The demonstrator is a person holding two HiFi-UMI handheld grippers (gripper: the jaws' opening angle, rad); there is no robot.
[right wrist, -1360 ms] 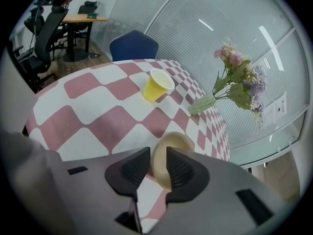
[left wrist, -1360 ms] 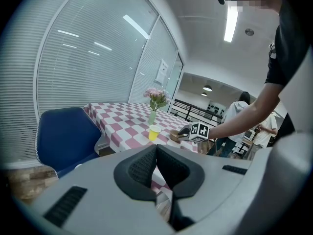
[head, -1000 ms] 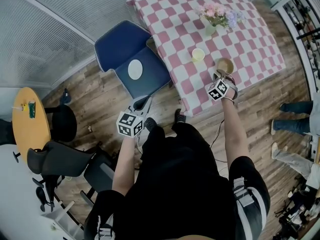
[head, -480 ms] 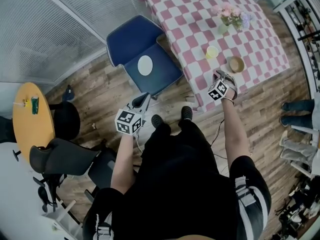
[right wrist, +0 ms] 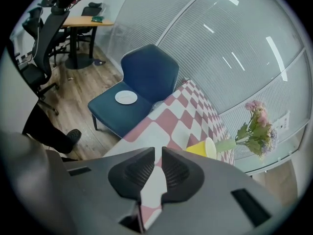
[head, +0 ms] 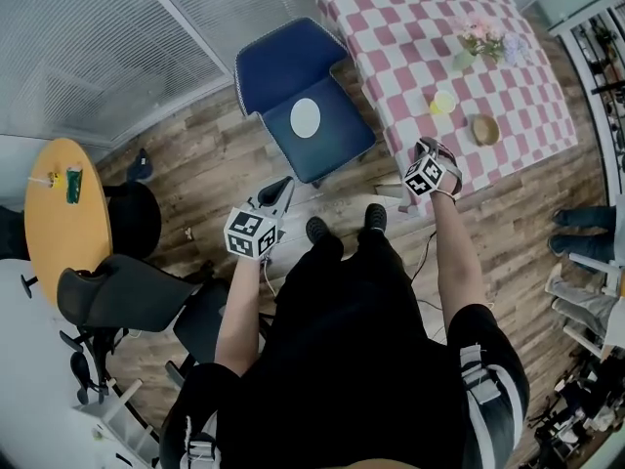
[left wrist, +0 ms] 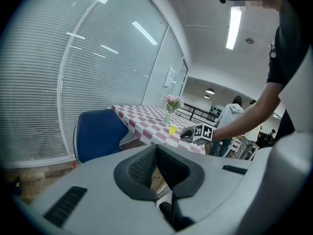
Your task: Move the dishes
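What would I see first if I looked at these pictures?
Probably the table with its pink-and-white checked cloth, at the top right of the head view. On it stand flowers, a yellow cup and a brown bowl. Next you would spot the blue chair just left of the table, with a white plate lying on its seat.

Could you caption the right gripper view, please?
Right gripper, jaws just closing empty, over checkered table; plate on blue chair.
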